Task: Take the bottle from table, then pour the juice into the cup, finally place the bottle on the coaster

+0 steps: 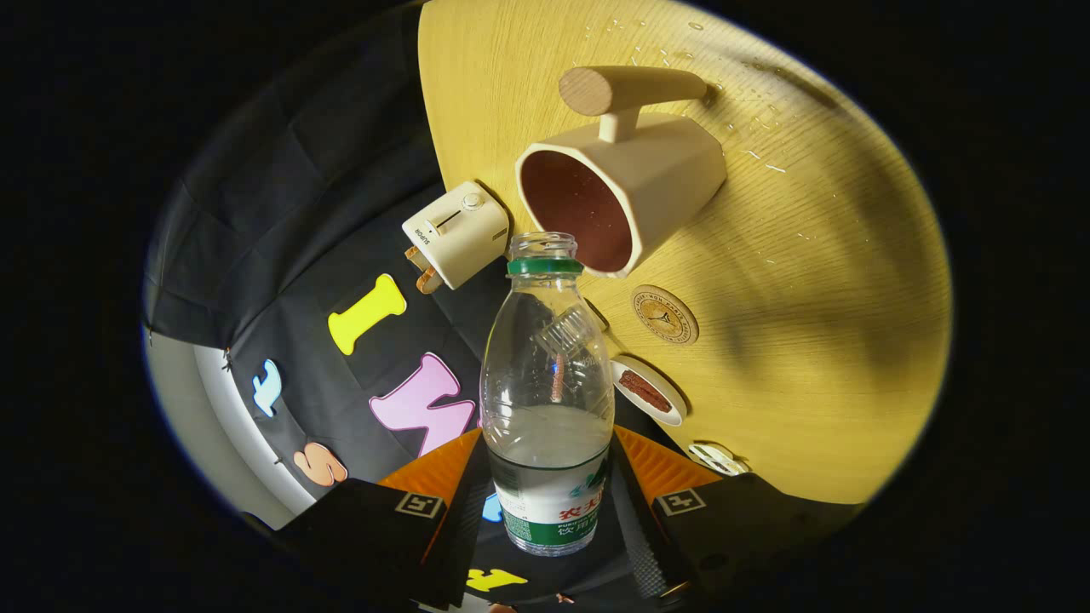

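Note:
A clear plastic bottle [545,375] with a green neck ring, no cap and a white-and-green label sits between my fingers, and my gripper [549,511] is shut on its lower body. A little pale liquid lies in the bottle's lower part, near the fingers. The view is rolled, so the bottle is tipped relative to the wooden table [817,340]. Its open mouth is right at the rim of the beige cup [656,170], which has a wooden handle and a dark red inside. A round cork coaster [665,314] lies on the table just beside the cup, beyond the bottle's shoulder.
A small cream toy toaster [456,234] stands at the table's edge next to the cup. A little white dish [649,392] with a brown piece and another small round item [718,458] lie along that edge. Droplets [758,153] speckle the table past the cup.

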Tool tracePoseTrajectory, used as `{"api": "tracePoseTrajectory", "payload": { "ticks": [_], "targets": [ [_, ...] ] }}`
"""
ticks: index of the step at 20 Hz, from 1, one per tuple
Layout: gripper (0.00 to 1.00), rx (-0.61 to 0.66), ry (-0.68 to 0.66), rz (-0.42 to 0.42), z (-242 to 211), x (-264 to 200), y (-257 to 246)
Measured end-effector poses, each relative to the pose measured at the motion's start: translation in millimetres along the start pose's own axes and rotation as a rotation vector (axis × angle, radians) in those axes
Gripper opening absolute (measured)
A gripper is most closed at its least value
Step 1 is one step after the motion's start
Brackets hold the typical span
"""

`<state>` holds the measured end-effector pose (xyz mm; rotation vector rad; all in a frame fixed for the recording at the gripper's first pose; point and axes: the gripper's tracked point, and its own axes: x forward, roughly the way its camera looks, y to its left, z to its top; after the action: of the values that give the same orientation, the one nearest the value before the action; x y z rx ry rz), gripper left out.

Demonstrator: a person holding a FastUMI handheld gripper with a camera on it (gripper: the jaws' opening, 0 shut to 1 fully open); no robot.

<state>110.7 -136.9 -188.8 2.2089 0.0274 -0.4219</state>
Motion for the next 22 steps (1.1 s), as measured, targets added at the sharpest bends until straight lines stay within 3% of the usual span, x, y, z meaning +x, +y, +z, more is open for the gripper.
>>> {"api": "tracePoseTrajectory", "payload": {
  "ticks": [9, 15, 22],
  "targets": [
    [0.75, -0.239, -0.061, 0.026, 0, 10, -12],
    [0.75, -0.588, -0.115, 0.032, -7, 10, -15],
    [0.75, -0.961, -0.266, 0.087, -15, -2, 15]
  ]
}}
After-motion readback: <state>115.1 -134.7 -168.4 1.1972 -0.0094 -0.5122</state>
